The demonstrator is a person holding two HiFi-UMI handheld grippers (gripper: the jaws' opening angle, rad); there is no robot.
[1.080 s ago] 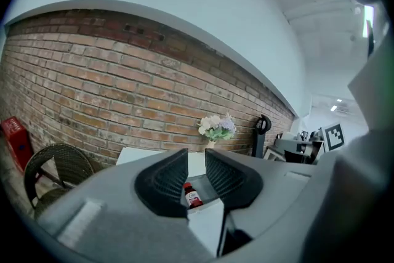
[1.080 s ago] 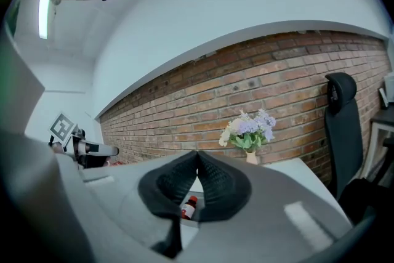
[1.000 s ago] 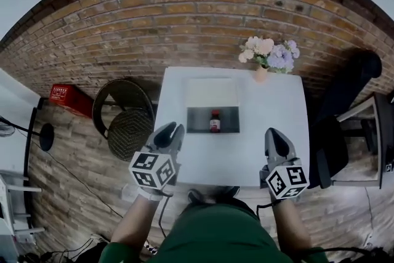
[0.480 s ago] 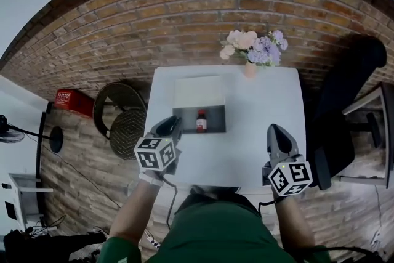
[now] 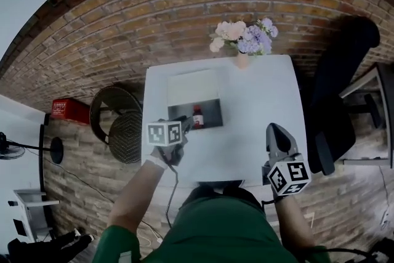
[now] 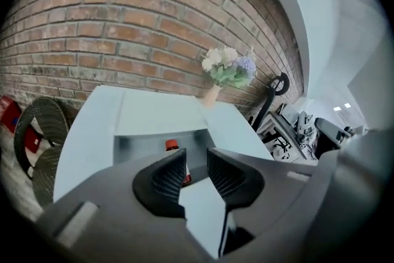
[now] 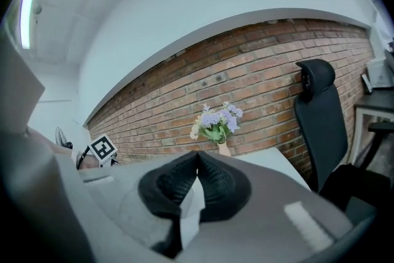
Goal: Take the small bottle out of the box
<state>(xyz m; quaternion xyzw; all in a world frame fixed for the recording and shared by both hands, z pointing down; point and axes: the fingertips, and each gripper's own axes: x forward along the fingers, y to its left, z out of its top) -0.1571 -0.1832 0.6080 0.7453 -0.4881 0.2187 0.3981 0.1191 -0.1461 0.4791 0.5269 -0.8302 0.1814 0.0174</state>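
Note:
A small bottle (image 5: 197, 117) with a red cap and dark body stands upright inside an open grey box (image 5: 209, 109) on the white table (image 5: 265, 101). The box's white lid (image 5: 192, 85) lies back flat behind it. My left gripper (image 5: 182, 124) hovers at the box's near left corner, just short of the bottle. In the left gripper view the bottle (image 6: 171, 146) shows half hidden behind the left jaw. The left gripper's (image 6: 196, 160) jaws are opening, a narrow gap with nothing between them. My right gripper (image 5: 275, 131) is shut and empty over the table's near right part, as the right gripper view (image 7: 197, 156) also shows.
A vase of pink and purple flowers (image 5: 241, 40) stands at the table's far edge. A black office chair (image 5: 335, 86) is on the right, a round wicker chair (image 5: 120, 123) and a red crate (image 5: 69, 110) on the left. A brick wall (image 5: 197, 3) lies behind.
My left gripper has moved forward and right, from the table's near edge up to the box, and its jaws have parted a little. The right gripper has hardly moved.

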